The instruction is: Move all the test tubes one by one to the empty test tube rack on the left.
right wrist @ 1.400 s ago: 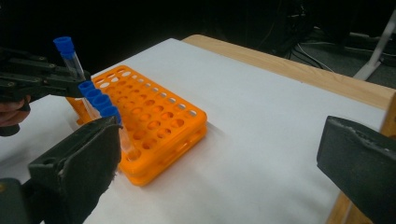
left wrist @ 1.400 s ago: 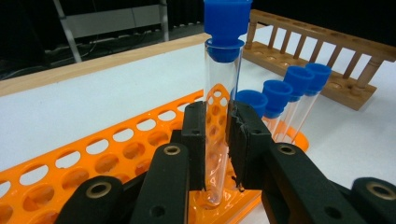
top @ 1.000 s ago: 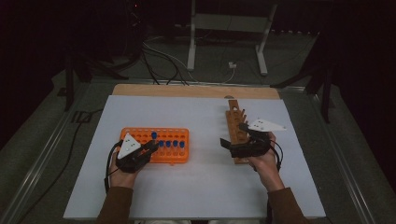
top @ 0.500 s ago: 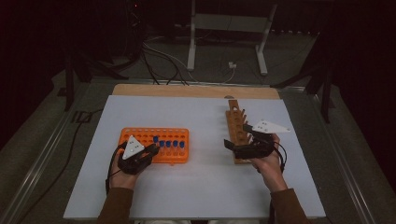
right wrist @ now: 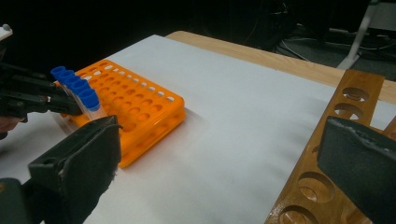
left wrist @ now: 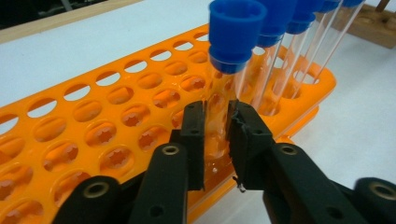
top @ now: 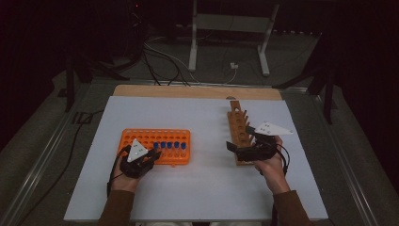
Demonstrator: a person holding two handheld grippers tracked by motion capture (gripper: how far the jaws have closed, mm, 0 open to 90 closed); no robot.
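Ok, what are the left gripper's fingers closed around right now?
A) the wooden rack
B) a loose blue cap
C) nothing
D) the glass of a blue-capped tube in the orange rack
D: in the left gripper view the left gripper has its fingers pressed on the clear tube below its blue cap, standing in the orange rack.

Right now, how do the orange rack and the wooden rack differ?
The orange rack is wide plastic with many rows of small holes; the wooden rack is a narrow strip with one row of larger holes. The orange rack holds blue-capped tubes; the wooden rack's visible holes are empty. Both lie on the white table.
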